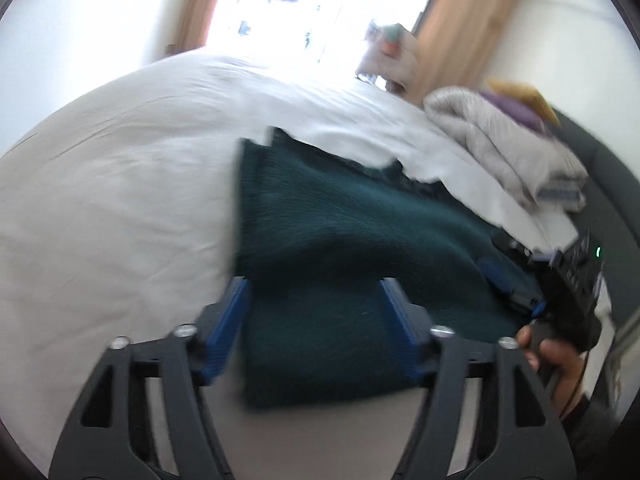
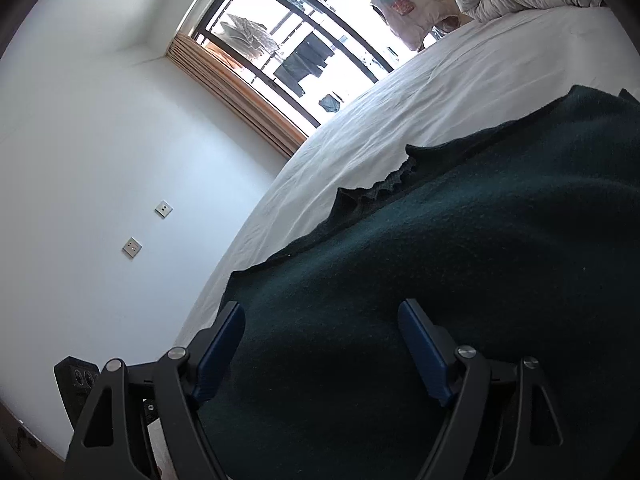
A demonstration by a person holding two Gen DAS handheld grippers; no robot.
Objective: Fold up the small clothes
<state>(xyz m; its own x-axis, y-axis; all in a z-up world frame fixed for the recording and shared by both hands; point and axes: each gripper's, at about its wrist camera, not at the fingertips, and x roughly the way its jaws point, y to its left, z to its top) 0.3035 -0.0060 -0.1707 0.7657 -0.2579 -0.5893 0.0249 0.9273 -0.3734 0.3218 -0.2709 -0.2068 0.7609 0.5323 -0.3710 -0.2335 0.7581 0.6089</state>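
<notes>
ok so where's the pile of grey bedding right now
In the left wrist view the grey bedding sits at the right, on the white sheet beyond the dark green garment.

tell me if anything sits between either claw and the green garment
Nothing visible does. The left claw and the right claw are both open right over the dark green garment on the white bed sheet. The grey blanket pile lies off to the side.

Each hand-held gripper, left [image 1: 314, 294] and right [image 2: 322, 316], has black cut-out arms with round silver screws and blue ribbed pads [image 1: 228, 332], while the person's hand [image 1: 550, 354] shows a dark sleeve [image 1: 592, 424].
</notes>
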